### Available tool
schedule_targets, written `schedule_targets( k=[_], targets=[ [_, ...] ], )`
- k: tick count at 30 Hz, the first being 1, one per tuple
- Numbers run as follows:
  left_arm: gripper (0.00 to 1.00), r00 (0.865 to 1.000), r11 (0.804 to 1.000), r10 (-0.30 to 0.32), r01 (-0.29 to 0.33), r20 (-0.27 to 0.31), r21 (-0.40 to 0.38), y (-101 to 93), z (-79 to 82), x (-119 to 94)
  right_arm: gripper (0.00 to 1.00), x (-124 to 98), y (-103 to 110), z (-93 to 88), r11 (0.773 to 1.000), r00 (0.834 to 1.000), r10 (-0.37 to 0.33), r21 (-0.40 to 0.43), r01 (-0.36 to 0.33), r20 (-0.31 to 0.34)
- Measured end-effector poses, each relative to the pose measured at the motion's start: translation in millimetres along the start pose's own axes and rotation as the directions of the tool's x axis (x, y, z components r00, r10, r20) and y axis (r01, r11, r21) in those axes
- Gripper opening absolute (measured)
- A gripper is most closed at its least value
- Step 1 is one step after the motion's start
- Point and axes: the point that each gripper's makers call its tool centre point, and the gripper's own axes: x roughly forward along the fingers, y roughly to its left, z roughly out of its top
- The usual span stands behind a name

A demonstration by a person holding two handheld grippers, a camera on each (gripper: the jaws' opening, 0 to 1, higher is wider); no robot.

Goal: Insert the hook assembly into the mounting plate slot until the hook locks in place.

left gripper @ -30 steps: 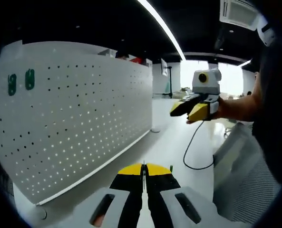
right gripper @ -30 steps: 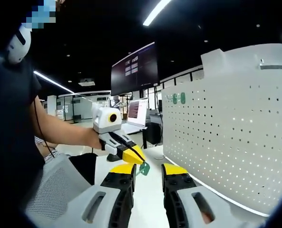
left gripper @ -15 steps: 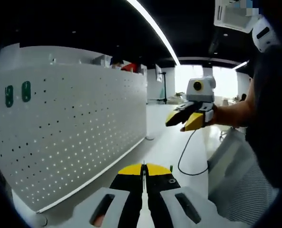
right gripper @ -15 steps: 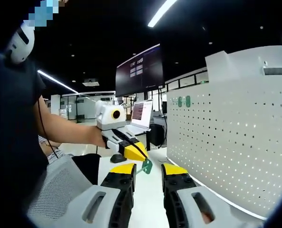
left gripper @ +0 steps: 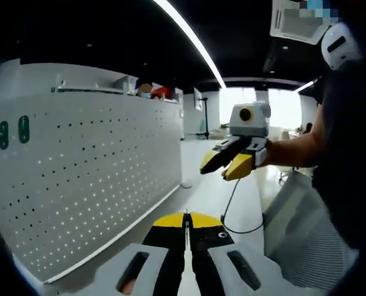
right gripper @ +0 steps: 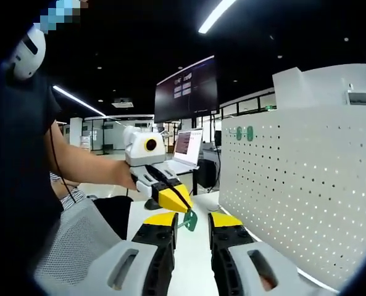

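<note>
**Hook in the left gripper, pegboard off to the side**

The landmark here is the white pegboard [left gripper: 102, 179], which stands upright on the white table [right gripper: 192, 259] and serves as the mounting plate. Two green pieces [left gripper: 13, 131] already sit on it near its top, at the end far from both grippers; in the right gripper view they appear as small green marks [right gripper: 244, 133] high on the board.

The left gripper [right gripper: 175, 203] has its yellow-tipped jaws pressed together on a small green hook [right gripper: 189, 219], which hangs from the tips just below them. In the left gripper view the same jaws [left gripper: 186, 221] meet with no gap. The hook is held out in front of the pegboard's face, apart from it, not yet near any hole.

The right gripper [left gripper: 227, 164] hovers in the air, also clear of the board, its jaws parted and holding nothing; from its own camera the fingers [right gripper: 192, 223] stand apart.

So the left gripper carries the part, and the coming move likely means swinging it sideways toward the board face. The hook's long axis is too small to judge.
</note>
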Motion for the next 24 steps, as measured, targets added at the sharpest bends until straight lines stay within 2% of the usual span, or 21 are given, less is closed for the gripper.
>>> schedule_targets(
  k=[12,24],
  targets=[
    [0.01,0.997,0.997,-0.079,0.079,0.024,0.019,-21.1,10.9,2.0,0.16,7.0,4.6,-8.8,0.999,0.998,0.039,-0.014,-0.04,-0.047],
    [0.01,0.984,0.985,-0.173,0.172,0.052,0.032,-41.2,19.9,4.6,0.09,5.6,20.3,-13.4,0.995,0.992,0.099,-0.026,-0.101,-0.076]
  ],
)
